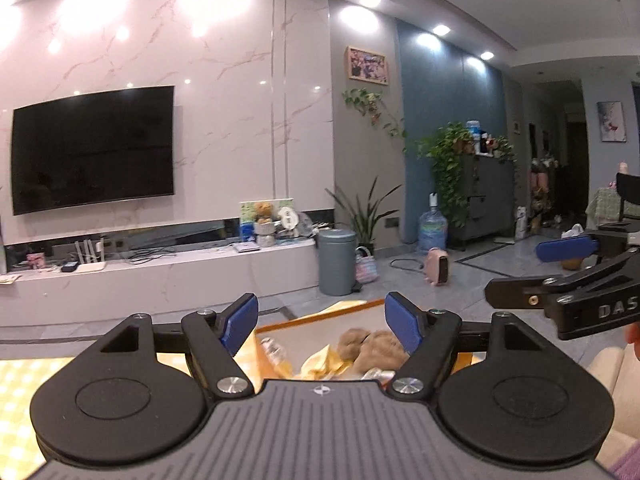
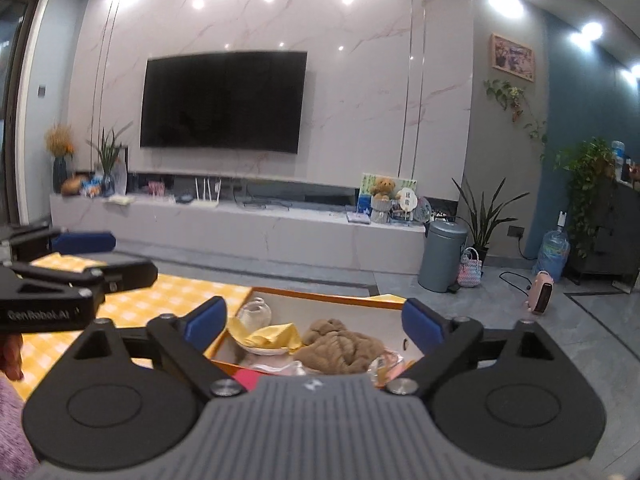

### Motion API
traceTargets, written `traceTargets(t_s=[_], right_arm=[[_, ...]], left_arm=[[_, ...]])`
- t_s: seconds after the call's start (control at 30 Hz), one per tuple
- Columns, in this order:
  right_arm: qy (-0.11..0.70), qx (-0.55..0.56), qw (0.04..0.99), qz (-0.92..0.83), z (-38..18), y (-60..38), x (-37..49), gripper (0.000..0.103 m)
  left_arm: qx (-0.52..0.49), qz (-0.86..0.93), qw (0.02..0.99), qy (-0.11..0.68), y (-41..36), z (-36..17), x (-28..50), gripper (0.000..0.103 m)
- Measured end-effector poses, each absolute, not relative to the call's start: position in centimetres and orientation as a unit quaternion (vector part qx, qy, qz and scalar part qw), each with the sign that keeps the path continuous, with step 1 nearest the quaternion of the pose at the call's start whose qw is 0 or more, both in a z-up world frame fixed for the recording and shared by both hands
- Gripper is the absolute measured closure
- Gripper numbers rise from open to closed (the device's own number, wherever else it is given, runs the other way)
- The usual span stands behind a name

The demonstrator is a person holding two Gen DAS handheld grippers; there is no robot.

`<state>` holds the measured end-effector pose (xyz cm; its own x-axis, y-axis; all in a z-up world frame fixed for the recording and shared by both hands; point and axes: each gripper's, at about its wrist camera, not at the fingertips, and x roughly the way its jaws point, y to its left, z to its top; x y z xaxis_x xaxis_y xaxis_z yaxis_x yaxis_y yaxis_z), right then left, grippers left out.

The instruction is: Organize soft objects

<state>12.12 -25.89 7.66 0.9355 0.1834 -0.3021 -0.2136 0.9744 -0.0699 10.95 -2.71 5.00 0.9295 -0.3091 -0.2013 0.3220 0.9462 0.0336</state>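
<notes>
The blue-padded fingers [image 2: 202, 322] of the right gripper [image 2: 316, 324] and of the left gripper [image 1: 322, 322] are spread wide and hold nothing, both held above the near edge of the orange-rimmed shallow tray [image 2: 320, 294] on the yellow checked desk [image 2: 176, 300]. If a grasp is aimed carelessly, the clear glass jar [image 2: 256, 312] or the white bowl with the crumpled yellow cloth [image 2: 272, 336] could be snagged or tipped. The tan knitted soft bundle [image 2: 340, 346], lumpy and folded, lies mid-tray, just right of the bowl.

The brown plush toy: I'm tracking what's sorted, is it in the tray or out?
In. The brown plush toy lies inside the orange-rimmed tray, beside a yellow cloth.
</notes>
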Motion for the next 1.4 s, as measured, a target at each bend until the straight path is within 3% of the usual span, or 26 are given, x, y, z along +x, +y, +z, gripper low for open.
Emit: traceTargets(t_s=[0.23,0.3,0.47,0.7,0.97,1.4], right_arm=[[0.111,-0.028,0.990,0.083,4.8,-22.8,8.3,0.003],[0.101,-0.024,0.992,0.065,3.6,-21.9,7.3,0.003],[0.106,-0.043,0.992,0.051,0.6,-20.8,6.2,0.003],[0.147,-0.055,0.985,0.077,-2.0,-20.1,6.3,0.003],[0.249,-0.012,0.967,0.060,-5.0,-21.0,8.3,0.003],[0.247,0.005,0.969,0.028,-6.8,-22.2,8.6,0.003]], left_arm=[[0.031,-0.153,0.984,0.091,-1.7,3.4,8.1,0.014],[0.030,-0.134,0.987,0.088,-1.4,2.5,7.6,0.007],[0.043,-0.090,0.991,0.089,-1.3,0.5,6.4,0.004],[0.023,-0.063,0.988,0.137,-0.6,-1.5,7.2,0.003],[0.020,-0.030,0.967,0.252,0.1,-6.0,8.5,0.003],[0.019,-0.055,0.967,0.247,-1.1,-6.3,8.0,0.003]])
